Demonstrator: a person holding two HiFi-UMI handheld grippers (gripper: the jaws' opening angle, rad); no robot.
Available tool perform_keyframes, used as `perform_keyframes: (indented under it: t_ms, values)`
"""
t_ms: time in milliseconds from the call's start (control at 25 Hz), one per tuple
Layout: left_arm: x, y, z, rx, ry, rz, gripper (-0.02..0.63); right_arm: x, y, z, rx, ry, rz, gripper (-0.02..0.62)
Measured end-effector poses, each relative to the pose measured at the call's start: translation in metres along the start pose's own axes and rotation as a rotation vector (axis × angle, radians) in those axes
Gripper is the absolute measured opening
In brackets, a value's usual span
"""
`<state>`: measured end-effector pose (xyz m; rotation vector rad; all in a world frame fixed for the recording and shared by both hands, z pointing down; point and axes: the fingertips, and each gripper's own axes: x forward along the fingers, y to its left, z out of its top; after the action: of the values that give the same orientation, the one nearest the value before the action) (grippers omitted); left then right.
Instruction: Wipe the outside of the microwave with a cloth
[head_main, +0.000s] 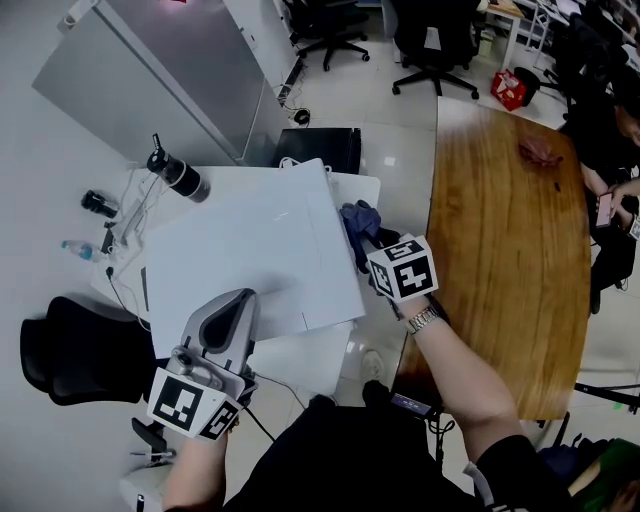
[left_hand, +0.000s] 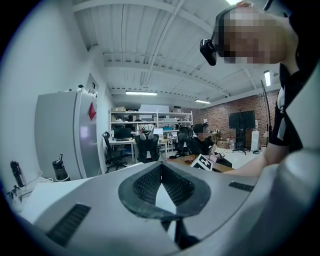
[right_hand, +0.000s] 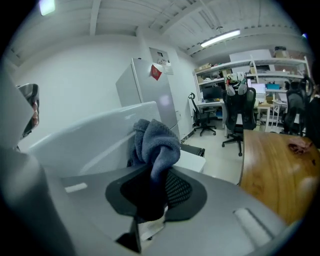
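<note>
Your right gripper (right_hand: 155, 192) has its jaws clamped on a blue cloth (right_hand: 155, 142). The cloth stands up from between the pads in a thick, twisted bunch. From the head view, that gripper (head_main: 368, 246) sits at the right edge of the white microwave (head_main: 250, 250), with the cloth (head_main: 358, 222) bunched at the side wall near the far right corner. In the right gripper view the cloth overlaps the microwave's pale side (right_hand: 90, 135); whether it presses on the wall cannot be told. A wristwatch (head_main: 424, 319) shows on the arm behind the marker cube.

Your left gripper (left_hand: 161, 180) has its jaws together, pad tips meeting, with nothing between them. In the head view it (head_main: 243, 298) lies at the near left of the microwave top, pointing across it, well apart from the cloth.

The microwave stands on a white table (head_main: 300, 355). On the table behind and left of it are a dark bottle with a silver band (head_main: 178, 175), a small clear water bottle (head_main: 78, 249) and a short black object (head_main: 98, 203), all close to one another at the table's left end. A grey refrigerator (head_main: 150, 70) stands beyond them. To the right of the microwave runs a long wooden table (head_main: 510, 240), with a seated person (head_main: 610, 130) at its far right side. A black office chair (head_main: 70, 350) sits at your left, near the left gripper.
</note>
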<state>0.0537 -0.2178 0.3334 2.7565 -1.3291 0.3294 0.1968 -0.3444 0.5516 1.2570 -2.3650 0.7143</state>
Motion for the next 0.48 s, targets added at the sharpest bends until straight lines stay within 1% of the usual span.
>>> perform_keyframes:
  t_ms: [480]
  values:
    - [-0.006, 0.008, -0.011, -0.005, 0.031, 0.046, 0.005, 0.035, -0.017, -0.044, 0.034, 0.092, -0.010, 0.067]
